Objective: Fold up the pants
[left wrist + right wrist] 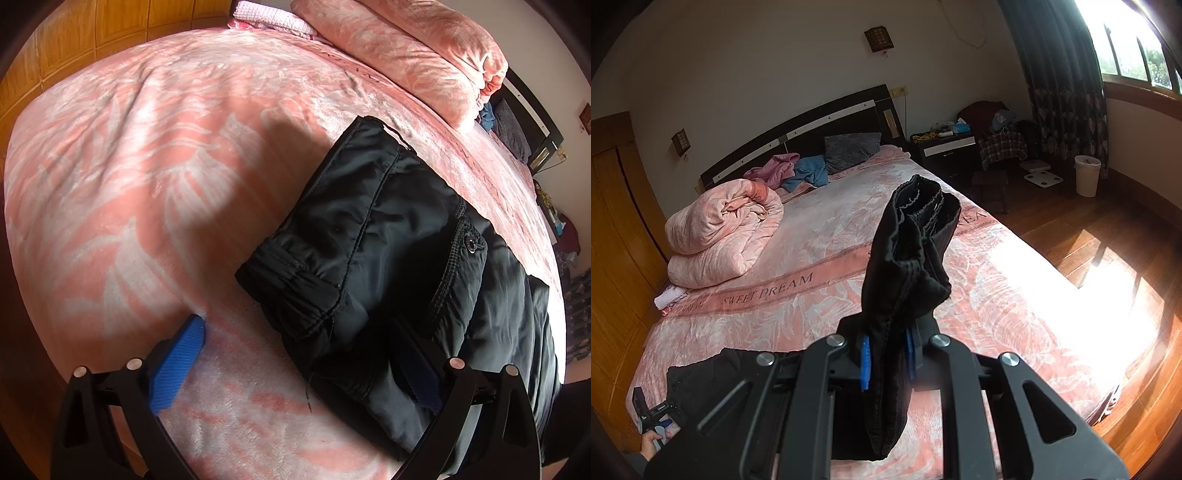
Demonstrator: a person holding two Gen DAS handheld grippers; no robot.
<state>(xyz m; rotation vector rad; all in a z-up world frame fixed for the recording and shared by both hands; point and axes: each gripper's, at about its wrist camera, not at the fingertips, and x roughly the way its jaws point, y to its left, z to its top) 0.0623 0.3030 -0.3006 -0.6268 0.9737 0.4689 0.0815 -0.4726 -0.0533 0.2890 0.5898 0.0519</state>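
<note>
Black pants (388, 254) lie partly folded on the pink bed (155, 177), waistband end toward the lower left. My left gripper (306, 362) is open just above the bed; its left blue pad (177, 369) is over the blanket and its right finger (417, 365) rests over the pants. My right gripper (886, 354) is shut on the leg end of the pants (908, 258) and holds that bunched cloth up above the bed. The rest of the pants (713, 384) lies at the lower left of the right wrist view, beside the left gripper (652, 413).
A rolled pink quilt (720, 232) lies at the bed's left side near the headboard (798, 129). Pillows and loose clothes (809, 170) sit at the head. A nightstand (945, 147), a white bin (1087, 175) and wood floor (1089, 258) are to the right.
</note>
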